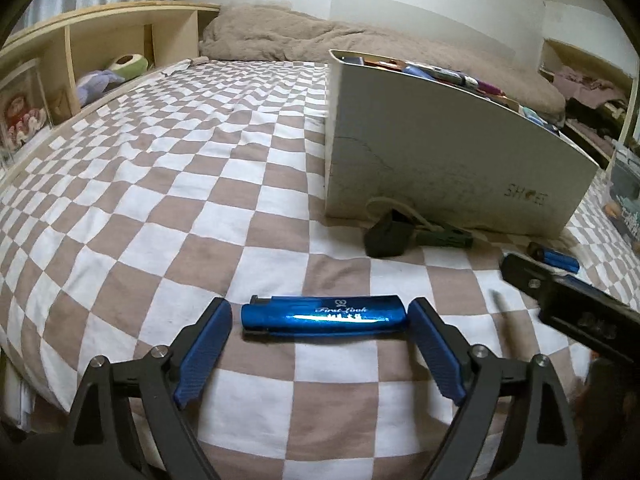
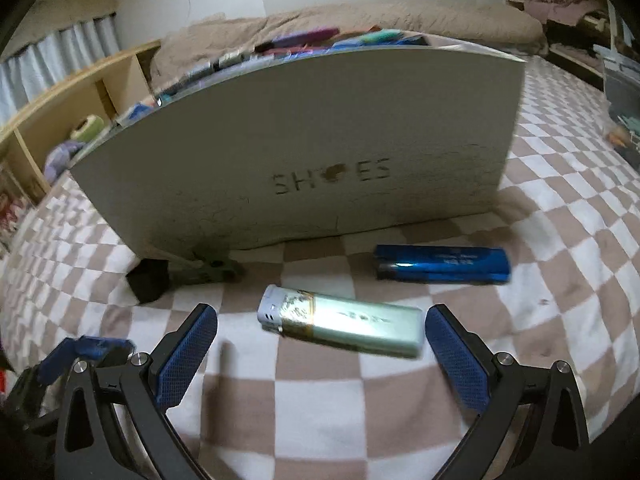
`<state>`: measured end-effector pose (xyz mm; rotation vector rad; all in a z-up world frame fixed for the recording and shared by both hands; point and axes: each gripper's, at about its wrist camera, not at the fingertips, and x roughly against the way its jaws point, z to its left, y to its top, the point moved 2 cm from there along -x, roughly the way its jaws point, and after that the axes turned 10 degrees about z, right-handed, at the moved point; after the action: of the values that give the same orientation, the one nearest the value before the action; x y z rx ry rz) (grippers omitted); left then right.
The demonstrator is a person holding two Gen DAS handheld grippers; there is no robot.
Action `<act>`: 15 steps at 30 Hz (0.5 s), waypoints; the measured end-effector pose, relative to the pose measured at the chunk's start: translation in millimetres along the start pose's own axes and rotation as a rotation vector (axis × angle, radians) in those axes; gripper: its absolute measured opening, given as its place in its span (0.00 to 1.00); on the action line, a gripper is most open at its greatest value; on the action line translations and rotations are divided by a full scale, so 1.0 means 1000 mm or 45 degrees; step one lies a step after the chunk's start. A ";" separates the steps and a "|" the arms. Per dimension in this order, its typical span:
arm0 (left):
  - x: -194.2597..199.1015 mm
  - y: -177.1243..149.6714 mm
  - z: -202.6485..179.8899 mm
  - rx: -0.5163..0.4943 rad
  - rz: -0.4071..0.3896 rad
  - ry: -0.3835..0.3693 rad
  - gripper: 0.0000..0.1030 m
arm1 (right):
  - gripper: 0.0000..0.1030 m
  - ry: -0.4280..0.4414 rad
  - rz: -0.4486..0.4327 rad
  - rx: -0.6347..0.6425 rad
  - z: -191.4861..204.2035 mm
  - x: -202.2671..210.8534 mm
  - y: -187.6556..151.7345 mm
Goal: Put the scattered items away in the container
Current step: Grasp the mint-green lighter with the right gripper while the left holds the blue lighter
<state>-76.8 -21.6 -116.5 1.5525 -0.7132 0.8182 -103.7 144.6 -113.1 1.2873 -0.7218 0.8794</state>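
Observation:
A shiny blue lighter (image 1: 324, 316) lies crosswise on the checkered bedcover (image 1: 180, 200), between the fingertips of my left gripper (image 1: 320, 310), which is open; its pads stand just off the lighter's ends. In the right wrist view a silver-green lighter (image 2: 344, 326) lies between the open fingers of my right gripper (image 2: 322, 314), untouched. A second blue lighter (image 2: 442, 264) rests beyond it, close to the white shoebox (image 2: 300, 140), which holds several items. A black block (image 2: 148, 280) and a green clip (image 2: 212, 270) lie against the box's front.
The shoebox (image 1: 440, 152) stands right of centre on the bed. A wooden shelf (image 1: 108, 40) with plush toys runs along the left. A beige blanket (image 1: 280, 40) is heaped at the far end. A clear plastic container (image 1: 624, 184) sits at the right edge.

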 end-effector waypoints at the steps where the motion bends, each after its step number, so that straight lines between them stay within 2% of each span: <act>1: 0.000 0.000 0.000 0.001 -0.003 -0.002 0.89 | 1.00 -0.031 -0.001 0.016 0.002 -0.004 0.001; 5: -0.002 -0.004 -0.006 -0.027 -0.011 0.026 0.93 | 1.00 -0.037 -0.025 0.056 0.001 -0.007 -0.004; 9: -0.005 -0.009 -0.015 -0.064 -0.011 0.093 0.98 | 0.83 -0.017 -0.028 0.037 -0.011 -0.003 -0.007; 10: -0.005 -0.009 -0.016 -0.063 -0.012 0.108 0.99 | 0.82 -0.016 -0.027 0.041 -0.013 -0.002 -0.008; 15: -0.004 -0.012 -0.016 -0.018 -0.018 0.145 1.00 | 0.82 0.033 -0.015 0.081 -0.018 0.002 -0.014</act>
<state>-71.1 -4.2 -125.7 1.4842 -0.6229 0.8816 -91.0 162.2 -120.7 1.3334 -0.6697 0.9139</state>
